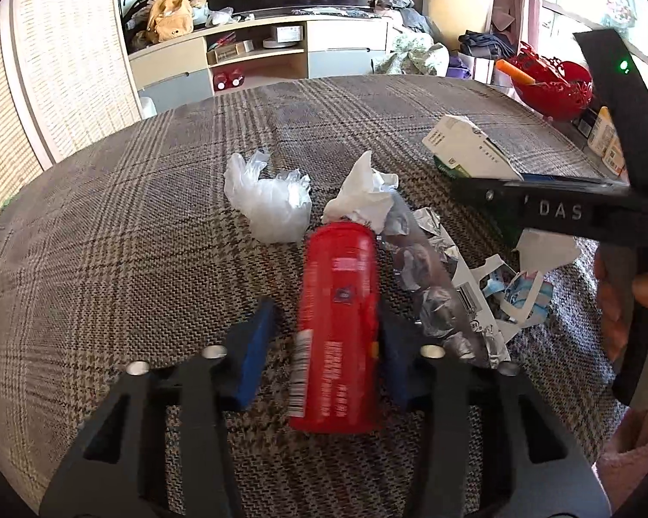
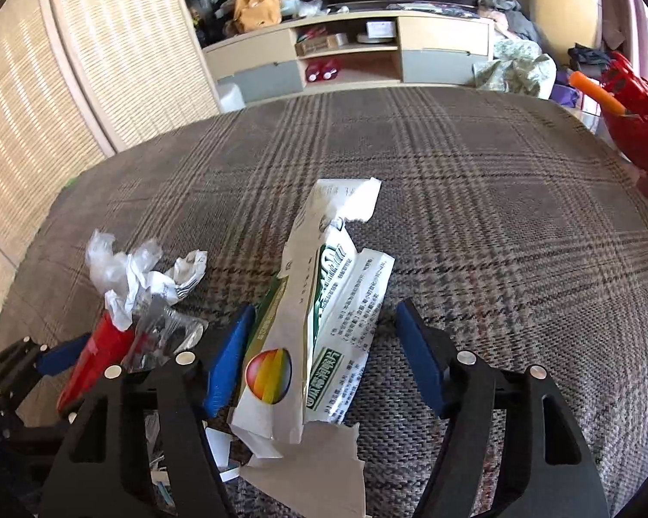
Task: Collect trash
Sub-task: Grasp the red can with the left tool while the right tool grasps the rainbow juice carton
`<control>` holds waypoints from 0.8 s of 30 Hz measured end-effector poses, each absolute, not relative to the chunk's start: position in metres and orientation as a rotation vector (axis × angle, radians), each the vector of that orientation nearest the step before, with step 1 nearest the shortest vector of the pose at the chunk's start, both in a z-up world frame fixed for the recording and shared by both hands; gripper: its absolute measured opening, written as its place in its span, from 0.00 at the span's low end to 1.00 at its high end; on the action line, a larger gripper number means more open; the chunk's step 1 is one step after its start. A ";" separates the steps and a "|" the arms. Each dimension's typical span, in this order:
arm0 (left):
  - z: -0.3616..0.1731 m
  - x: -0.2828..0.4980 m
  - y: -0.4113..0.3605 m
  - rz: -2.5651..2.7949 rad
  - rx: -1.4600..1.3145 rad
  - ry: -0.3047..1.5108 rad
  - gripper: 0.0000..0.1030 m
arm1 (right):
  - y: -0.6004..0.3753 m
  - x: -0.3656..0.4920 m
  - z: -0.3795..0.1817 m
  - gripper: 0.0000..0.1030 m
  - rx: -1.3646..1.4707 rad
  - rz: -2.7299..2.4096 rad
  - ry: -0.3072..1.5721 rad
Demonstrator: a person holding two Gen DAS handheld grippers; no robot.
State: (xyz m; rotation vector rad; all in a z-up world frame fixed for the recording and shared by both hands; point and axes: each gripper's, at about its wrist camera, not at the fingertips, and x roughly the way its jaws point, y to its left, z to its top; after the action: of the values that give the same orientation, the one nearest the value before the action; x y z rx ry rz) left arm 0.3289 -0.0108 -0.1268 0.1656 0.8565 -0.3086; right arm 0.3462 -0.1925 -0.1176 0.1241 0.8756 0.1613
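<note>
Nearest, left claw lowered over the red can lying on the plaid counter. Spread around the can, not clamped: one blue pad against its side, the other just apart. Right claw likewise straddling the torn white-and-green carton, one pad touching, the other well clear; released, nothing lifted.

By the look of things, barely begun. Every piece is on the counter: beside the can crumpled foil and torn paper scraps, beyond it a wadded tissue and a clear plastic bag.

Farther off, a red basket at the counter's edge, contents mostly unreadable.

No bin or trash bag in either view, so destination unknown. Can's far end hidden under the tissue; carton's underside and the scraps beneath it cut off by the claw frame. Print on both too blurred to read.
</note>
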 end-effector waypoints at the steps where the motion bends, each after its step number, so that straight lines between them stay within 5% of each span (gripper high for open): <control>1: -0.127 0.328 -0.011 -0.307 0.169 0.854 0.32 | -0.190 0.344 -0.116 0.51 0.107 0.160 0.871; 5: -0.127 0.317 -0.005 -0.298 0.160 0.853 0.31 | -0.188 0.330 -0.111 0.34 0.089 0.194 0.852; 24: -0.125 0.196 0.004 -0.271 0.087 0.865 0.30 | -0.217 0.226 -0.106 0.32 0.179 0.237 0.863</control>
State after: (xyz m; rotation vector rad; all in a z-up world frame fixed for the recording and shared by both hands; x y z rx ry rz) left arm 0.1956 0.0044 -0.1247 0.0866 0.8652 -0.2709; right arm 0.2265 -0.2174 -0.1061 0.1794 0.8631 0.2374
